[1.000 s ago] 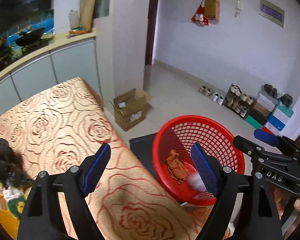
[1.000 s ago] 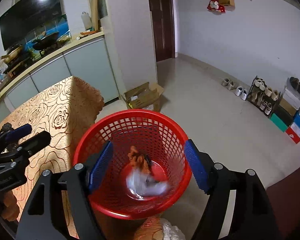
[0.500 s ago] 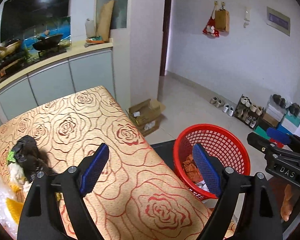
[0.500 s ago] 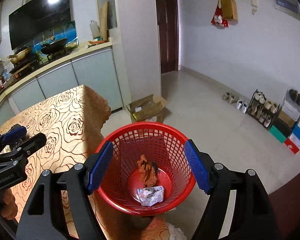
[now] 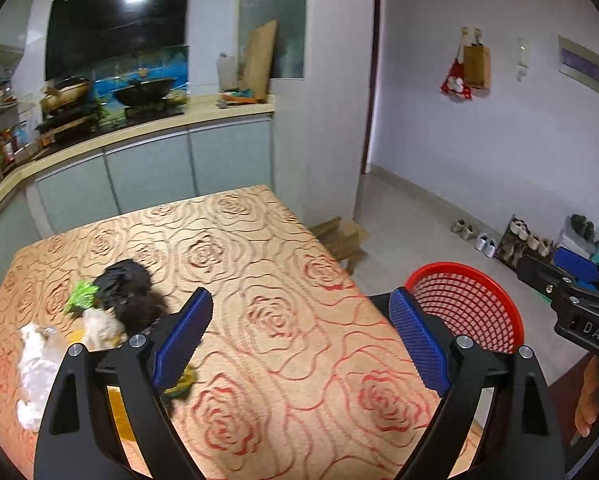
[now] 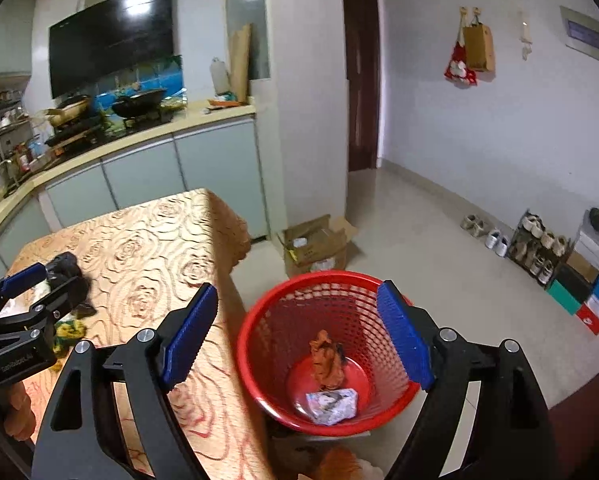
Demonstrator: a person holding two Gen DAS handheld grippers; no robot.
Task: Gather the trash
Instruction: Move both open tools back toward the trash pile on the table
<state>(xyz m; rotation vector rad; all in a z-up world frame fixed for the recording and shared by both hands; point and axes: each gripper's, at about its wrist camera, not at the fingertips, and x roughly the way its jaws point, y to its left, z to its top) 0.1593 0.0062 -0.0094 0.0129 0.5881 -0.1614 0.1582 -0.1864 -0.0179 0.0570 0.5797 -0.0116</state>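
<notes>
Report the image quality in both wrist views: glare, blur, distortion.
Left wrist view: glare on the black range hood, fisheye bending of the counter, dark vignette in the corners; the trash pile looks slightly soft. Right wrist view: the same hood glare and bent walls; the wrapper and orange scrap in the red basket are fairly sharp.

Your left tongs (image 5: 299,334) hang over the rose-patterned golden tabletop (image 5: 259,280), with a heap lying toward its left edge: the crumpled black plastic bag (image 5: 125,282) farthest back, the green leafy scrap (image 5: 81,294) just left of it, and the white crumpled plastic wrapper (image 5: 35,364) nearer you. Off the tabletop's right edge stands the red mesh plastic basket (image 6: 259,344) on the floor, below your right tongs (image 6: 295,340). In it lie an orange crumpled peel (image 6: 325,360) and, nearer you, a silvery foil packet (image 6: 331,400). Behind the basket sits an open brown cardboard box (image 6: 315,244).
</notes>
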